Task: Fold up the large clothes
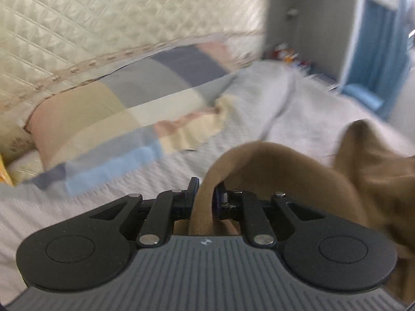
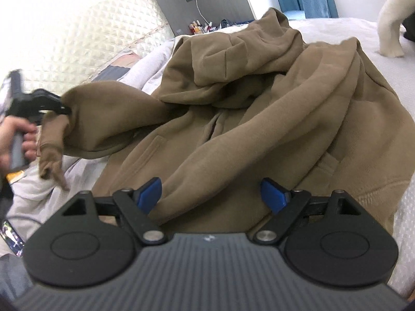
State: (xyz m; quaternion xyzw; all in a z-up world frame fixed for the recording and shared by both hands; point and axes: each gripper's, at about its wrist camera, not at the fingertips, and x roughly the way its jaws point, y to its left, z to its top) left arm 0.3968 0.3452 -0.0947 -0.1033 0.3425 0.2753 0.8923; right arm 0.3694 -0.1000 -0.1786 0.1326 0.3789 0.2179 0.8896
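Each gripper wore a ribbed grey housing flanked by two round black discs, with black linkage arms pinned by silver screws. The right gripper (image 2: pixel 211 194) carried blue finger pads (image 2: pixel 150 194). At the left edge, a hand (image 2: pixel 15 142) gripped a grey handle.

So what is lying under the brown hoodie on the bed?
Under the brown hoodie the pale grey bedcover shows all around it. Whatever lies directly beneath its body is covered. One sleeve is lifted off the bed, pinched in the left gripper.
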